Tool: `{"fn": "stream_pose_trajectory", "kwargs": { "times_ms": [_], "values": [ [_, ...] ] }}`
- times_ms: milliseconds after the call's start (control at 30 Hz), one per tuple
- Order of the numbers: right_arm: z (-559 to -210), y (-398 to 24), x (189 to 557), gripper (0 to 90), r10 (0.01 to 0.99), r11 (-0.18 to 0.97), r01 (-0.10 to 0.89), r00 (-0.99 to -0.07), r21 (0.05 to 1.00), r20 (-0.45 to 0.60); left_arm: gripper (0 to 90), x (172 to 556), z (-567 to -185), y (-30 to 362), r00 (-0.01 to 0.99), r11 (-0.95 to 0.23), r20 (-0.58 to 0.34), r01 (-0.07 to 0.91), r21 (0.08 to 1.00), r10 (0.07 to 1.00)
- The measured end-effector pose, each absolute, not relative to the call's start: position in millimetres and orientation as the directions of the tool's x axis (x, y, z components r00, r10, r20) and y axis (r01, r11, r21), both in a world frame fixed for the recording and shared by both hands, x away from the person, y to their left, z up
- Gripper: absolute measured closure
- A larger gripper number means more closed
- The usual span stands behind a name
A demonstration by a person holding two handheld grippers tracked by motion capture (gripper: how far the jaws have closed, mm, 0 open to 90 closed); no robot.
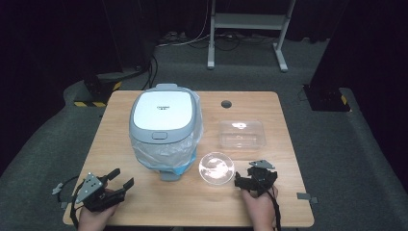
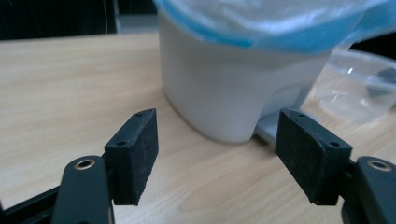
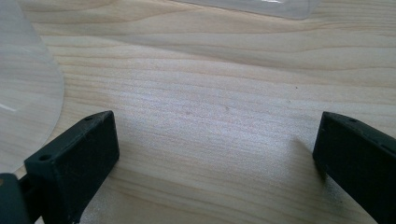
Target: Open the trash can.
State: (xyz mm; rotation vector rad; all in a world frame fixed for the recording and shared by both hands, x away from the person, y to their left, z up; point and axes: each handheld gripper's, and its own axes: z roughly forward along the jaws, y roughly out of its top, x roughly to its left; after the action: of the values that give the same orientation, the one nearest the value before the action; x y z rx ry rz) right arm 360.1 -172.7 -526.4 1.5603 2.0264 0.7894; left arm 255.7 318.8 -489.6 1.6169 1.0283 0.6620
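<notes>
Two hands come in at the bottom edge of the high view, each w/ a black two-jaw tool. Left gripper [image 1: 122, 178] sits at the front-left corner of the light wooden table [image 1: 250, 103], grey three-cornered plate on top, jaws wide apart w/ nothing between them. In the left gripper view its pads frame bare wood, pointing at the base of the white lidded bin [image 1: 164, 126], apart from it.

That bin stands mid-table, slightly left, w/ a grey rim, a flat white lid that's down, and a clear plastic liner w/ blue edge [image 1: 166, 156] bunched out around its lower front.

Right gripper [image 1: 245, 177] is at front-right, jaws also wide, empty; right gripper view has only wood grain between its pads. Clear round plastic bowl [image 1: 216, 167] sits just beside it on its left, right of the bin's foot; can't tell if they touch. Clear rectangular plastic container [image 1: 242, 133] lies further back, near the bowl but apart. Small dark round hole [image 1: 226, 104] in the tabletop behind that.
</notes>
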Motion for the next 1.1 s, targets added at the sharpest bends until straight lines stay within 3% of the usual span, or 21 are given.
{"fn": "stream_pose_trajectory", "kwargs": {
  "times_ms": [433, 1100],
  "values": [
    [-526.4, -172.9, 360.6, 0.1, 0.967, 0.195, 0.703, -0.254, 0.684, -0.015, 26.4, 243.6, -469.1, 320.1, 0.502, -0.016, -0.069, 0.163, 0.986, 0.862],
    [-526.4, -173.0, 361.3, 0.0, 0.966, 0.198, 0.702, -0.257, 0.684, -0.015, 21.2, 237.3, -428.5, 317.4, 0.505, -0.012, -0.027, 0.072, 0.997, 0.863]
  ]
}}
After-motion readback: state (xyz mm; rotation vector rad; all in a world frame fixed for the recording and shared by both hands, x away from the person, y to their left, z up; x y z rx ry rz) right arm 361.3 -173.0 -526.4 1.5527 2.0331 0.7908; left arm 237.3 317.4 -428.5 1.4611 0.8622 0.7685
